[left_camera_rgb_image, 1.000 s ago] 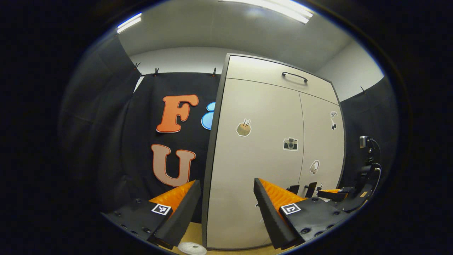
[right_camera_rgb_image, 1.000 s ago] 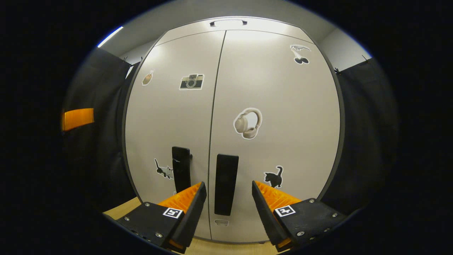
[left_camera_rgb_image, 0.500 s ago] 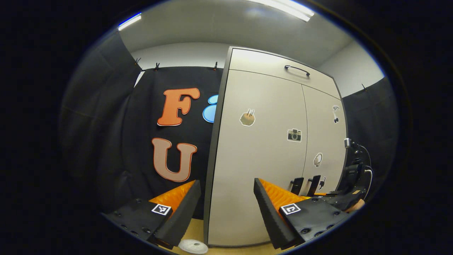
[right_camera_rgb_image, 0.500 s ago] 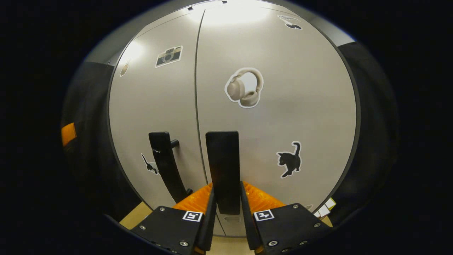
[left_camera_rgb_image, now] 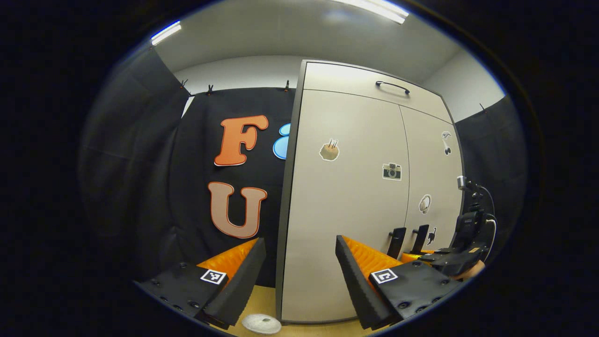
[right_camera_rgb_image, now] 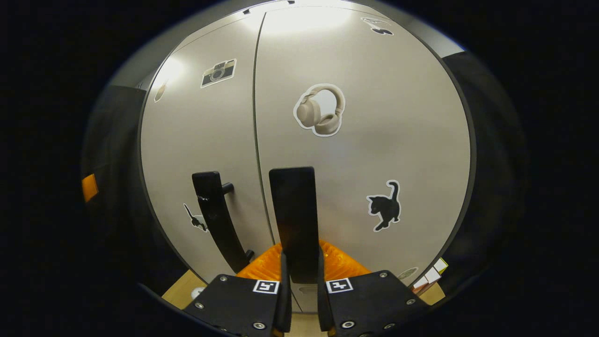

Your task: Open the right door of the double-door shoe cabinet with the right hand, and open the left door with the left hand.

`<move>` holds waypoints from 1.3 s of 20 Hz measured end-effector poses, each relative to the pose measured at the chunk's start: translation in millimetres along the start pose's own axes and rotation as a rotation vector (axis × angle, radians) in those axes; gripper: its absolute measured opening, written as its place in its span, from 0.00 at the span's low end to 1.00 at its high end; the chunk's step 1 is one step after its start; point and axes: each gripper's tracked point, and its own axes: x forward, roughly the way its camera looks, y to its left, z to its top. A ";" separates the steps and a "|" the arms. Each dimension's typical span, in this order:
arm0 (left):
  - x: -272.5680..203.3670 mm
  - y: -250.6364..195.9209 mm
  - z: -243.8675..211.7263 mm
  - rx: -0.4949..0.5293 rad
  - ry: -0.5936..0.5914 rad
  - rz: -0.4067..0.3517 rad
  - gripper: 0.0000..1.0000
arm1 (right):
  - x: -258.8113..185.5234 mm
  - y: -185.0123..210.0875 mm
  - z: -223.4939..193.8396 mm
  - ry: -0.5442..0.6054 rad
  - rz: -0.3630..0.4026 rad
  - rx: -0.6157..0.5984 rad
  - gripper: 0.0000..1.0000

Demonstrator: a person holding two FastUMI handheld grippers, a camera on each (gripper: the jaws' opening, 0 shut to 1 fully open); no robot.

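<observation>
Right gripper (right_camera_rgb_image: 300, 276) has closed in, clenched on the right door handle (right_camera_rgb_image: 294, 220).
Both doors still shut; left gripper (left_camera_rgb_image: 299, 262) gapes, idle.

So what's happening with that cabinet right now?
A person is working two handheld claws at a shoe cabinet. The right claw is clamped on the right door handle, and both doors look closed. The left claw hangs open near the cabinet's left edge, away from the left door handle.
</observation>
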 end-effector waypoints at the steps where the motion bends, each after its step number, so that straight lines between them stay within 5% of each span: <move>1: -2.4 -2.0 0.3 0.007 0.003 -0.003 0.96 | -0.6 0.1 -0.7 0.004 -0.003 0.004 0.19; 26: -27.4 -49.6 12.5 -0.026 -0.011 -0.005 0.96 | -61.3 -8.7 -5.8 0.011 0.155 -0.040 0.18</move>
